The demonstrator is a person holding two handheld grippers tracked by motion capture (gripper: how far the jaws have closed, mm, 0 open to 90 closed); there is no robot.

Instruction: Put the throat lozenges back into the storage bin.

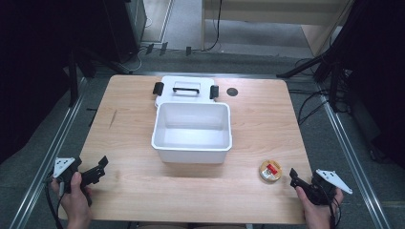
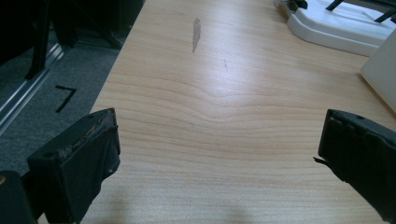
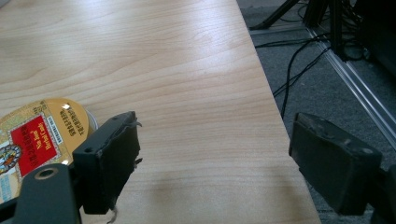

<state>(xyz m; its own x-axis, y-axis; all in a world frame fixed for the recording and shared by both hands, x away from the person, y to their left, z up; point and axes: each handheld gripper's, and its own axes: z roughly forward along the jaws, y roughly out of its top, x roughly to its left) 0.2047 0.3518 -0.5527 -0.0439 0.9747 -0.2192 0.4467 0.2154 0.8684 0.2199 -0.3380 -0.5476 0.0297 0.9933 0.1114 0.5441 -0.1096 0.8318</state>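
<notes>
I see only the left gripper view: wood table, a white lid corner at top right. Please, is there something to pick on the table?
Observer: Yes. A small round tin with a gold and red label lies near the right gripper, just left of it.
Operator: Is the right gripper holding it?
Observer: No. Its fingers are open, the tin beside one finger, not between them.
Operator: What belongs to the white lid?
Observer: An open, empty white box stands mid-table, just in front of the lid.

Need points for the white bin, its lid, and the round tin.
white bin [image 1: 191, 155], high view, on its front outer wall.
lid [image 1: 168, 85], high view, on the flat top left of the handle.
round tin [image 1: 270, 170], high view, on the middle of its labelled top.
</notes>
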